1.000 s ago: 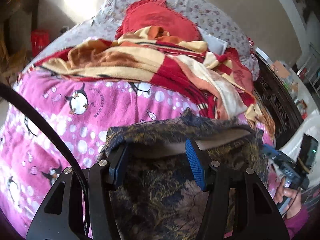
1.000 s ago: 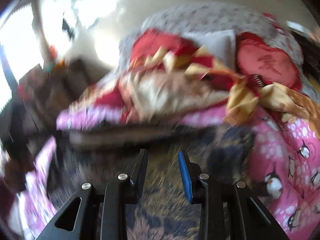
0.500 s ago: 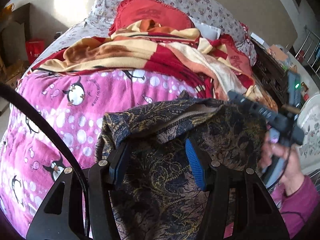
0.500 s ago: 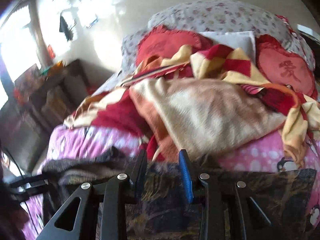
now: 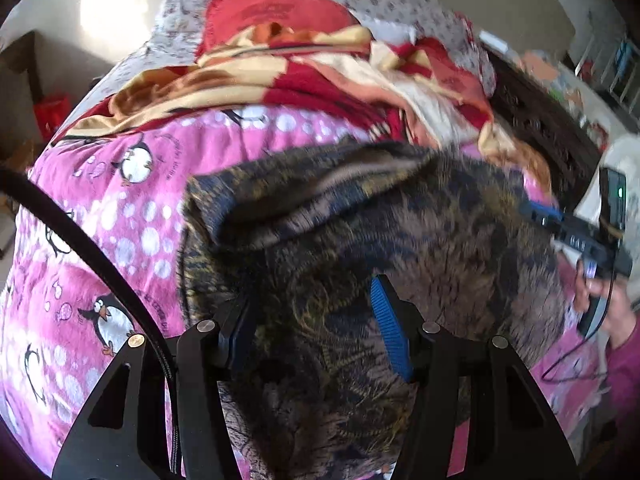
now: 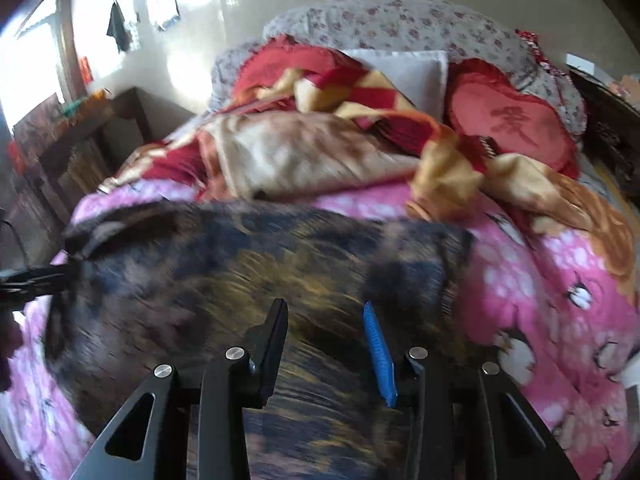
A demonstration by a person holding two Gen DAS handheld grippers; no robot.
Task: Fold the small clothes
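A dark garment with a blue, brown and gold pattern (image 5: 360, 248) lies spread on the pink penguin blanket (image 5: 120, 208) on the bed. It also shows, blurred, in the right wrist view (image 6: 260, 272). My left gripper (image 5: 312, 312) is open, its fingers standing over the garment's near part. My right gripper (image 6: 326, 320) is open over the garment's near edge. The right gripper's body (image 5: 576, 236) shows at the garment's right side in the left wrist view. The left gripper's tip (image 6: 28, 280) shows at the garment's left edge in the right wrist view.
A crumpled red, cream and orange blanket (image 5: 300, 76) lies behind the garment, with red cushions (image 6: 516, 120) and a floral pillow (image 6: 400, 20) at the head of the bed. Dark wooden furniture (image 5: 552, 128) stands to the right, and a dark cabinet (image 6: 72, 152) to the left.
The garment's top edge has settled lower and flatter on the bed. The right gripper has swung from the garment's far side toward its near right edge. Both views show motion blur.
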